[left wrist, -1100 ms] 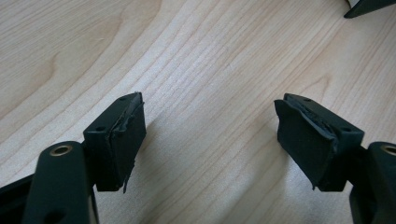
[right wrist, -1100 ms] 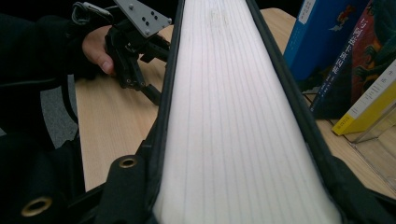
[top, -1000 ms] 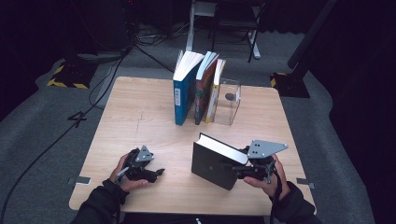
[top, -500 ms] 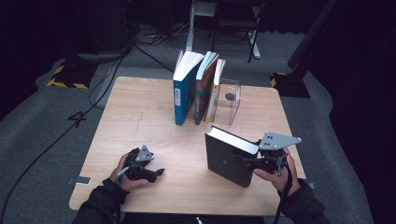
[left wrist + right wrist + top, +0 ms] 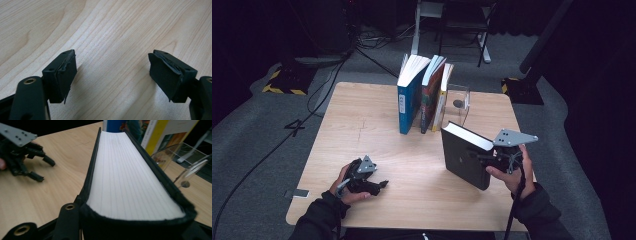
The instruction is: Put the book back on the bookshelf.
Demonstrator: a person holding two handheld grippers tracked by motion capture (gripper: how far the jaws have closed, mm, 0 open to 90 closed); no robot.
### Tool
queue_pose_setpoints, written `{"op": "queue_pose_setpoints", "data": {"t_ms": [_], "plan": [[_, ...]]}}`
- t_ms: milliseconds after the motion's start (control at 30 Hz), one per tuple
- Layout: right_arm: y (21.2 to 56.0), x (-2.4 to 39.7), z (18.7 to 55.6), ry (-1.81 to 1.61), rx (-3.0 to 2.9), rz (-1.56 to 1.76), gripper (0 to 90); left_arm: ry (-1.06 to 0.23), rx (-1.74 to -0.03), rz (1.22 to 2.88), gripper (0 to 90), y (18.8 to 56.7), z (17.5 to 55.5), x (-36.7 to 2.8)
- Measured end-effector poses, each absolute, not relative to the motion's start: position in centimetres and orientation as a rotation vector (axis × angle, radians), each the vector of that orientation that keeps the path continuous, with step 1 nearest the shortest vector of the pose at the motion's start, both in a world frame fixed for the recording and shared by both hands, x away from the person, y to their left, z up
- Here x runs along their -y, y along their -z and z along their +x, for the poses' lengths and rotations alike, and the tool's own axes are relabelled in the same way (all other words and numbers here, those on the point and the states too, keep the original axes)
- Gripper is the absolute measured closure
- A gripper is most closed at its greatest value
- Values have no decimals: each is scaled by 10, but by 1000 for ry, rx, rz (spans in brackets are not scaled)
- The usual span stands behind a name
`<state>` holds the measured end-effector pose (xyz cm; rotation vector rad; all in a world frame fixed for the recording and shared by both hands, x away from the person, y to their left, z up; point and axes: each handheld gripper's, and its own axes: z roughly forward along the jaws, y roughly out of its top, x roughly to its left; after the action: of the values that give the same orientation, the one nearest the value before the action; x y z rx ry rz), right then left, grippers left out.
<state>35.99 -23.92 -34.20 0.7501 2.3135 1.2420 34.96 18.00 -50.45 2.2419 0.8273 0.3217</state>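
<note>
High view: right gripper point(image 5: 482, 159) clamps a thick black book point(image 5: 464, 157) at its spine edge, jaws closed on both covers. The book stands on end and tilted at the right side of the wooden table point(image 5: 362, 115), white page edge up, lower corner at or just off the tabletop, can't tell which. Just behind it a row of upright books leans right: a blue book point(image 5: 406, 102), a red book point(image 5: 430, 100), a yellow book point(image 5: 441, 102). A clear plastic bookend point(image 5: 460, 102) stands against the yellow one, right beside the black book's top corner. Left gripper point(image 5: 379, 184) rests on the near left part of the table in the person's left hand point(image 5: 346, 186), well apart from the black book, holding nothing.

Left gripper view: both black pads point(image 5: 63, 75) stand wide apart, bare wood grain of the table between them. Nothing gripped. Pad rubber is frayed at the edges.

Right gripper view: the black book point(image 5: 125, 182) runs away from the camera, white page block facing up, black covers on both sides. Jaws press on the covers at the near end, firm grip. Blue and yellow books sit past its far end, the bookend point(image 5: 180, 162) to the right. The left gripper point(image 5: 40, 170) shows at far left on the table, jaws open and empty.
</note>
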Motion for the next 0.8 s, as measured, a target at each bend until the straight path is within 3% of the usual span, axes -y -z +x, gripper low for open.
{"op": "queue_pose_setpoints", "data": {"t_ms": [800], "plan": [[343,239,440,-1242,-2097,1005,534,-311,-808,2245,218,505,350,-179]]}}
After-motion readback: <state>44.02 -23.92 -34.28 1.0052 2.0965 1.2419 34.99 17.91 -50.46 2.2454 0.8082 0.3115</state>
